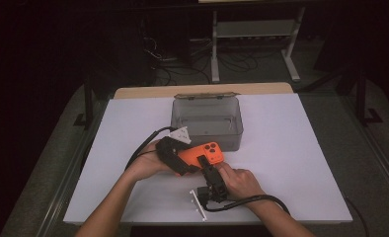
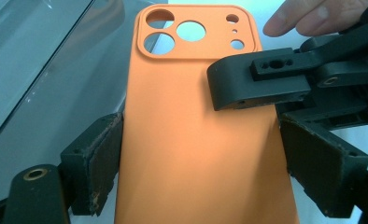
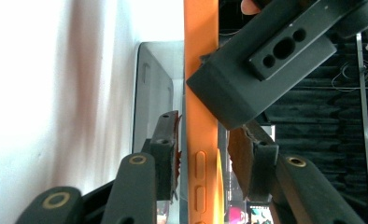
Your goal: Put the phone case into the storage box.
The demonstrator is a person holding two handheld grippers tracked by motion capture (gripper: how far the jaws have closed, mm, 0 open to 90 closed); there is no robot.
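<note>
The person holds an orange phone case up over the white table, just in front of the grey box. The left gripper is clamped on the two long sides of the case. The right gripper has its jaws either side of the case's thin edge with the buttons, near but not pressing yet. This looks like handing the case over. Next, the right jaws likely need to close fully before the left lets go. No words or brand names can be read.

The right gripper fingers flank the orange phone case's edge, seemingly not quite pressing it.
</note>
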